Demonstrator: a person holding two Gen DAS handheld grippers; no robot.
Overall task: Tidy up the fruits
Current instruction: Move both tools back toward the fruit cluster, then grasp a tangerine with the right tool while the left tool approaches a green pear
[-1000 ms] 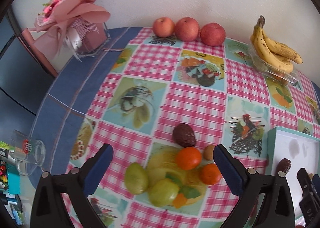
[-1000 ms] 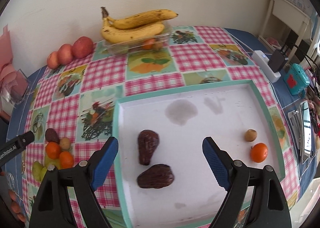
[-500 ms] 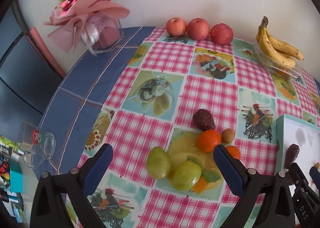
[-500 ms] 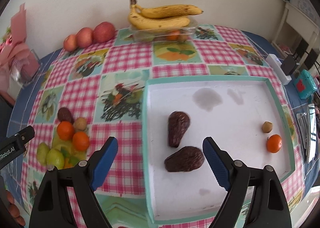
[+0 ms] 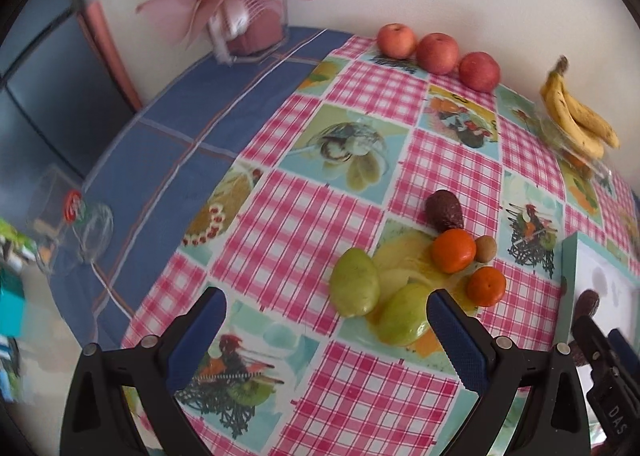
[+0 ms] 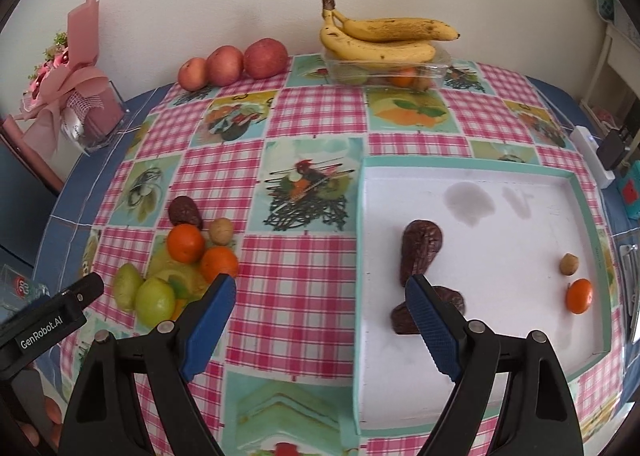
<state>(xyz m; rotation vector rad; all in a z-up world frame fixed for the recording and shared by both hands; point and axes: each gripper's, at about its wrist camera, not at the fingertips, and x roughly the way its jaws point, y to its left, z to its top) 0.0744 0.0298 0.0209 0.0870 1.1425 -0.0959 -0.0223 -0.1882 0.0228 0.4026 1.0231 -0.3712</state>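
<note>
Each gripper (image 5: 326, 330) had two black plastic arms with silver screws and bumpy blue pads (image 5: 458, 340) at the tips. The left gripper (image 6: 48, 322) had white letters saying "GenRobot.AI" on its black side.

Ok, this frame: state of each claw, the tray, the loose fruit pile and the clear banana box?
left claw: open, empty, above the tablecloth.
right claw: open, empty, over the tray's left edge.
tray: holds two avocados, one orange, one small brown fruit.
loose fruit pile: on the tablecloth, outside the tray.
banana box: bananas on top, fruit inside.
</note>
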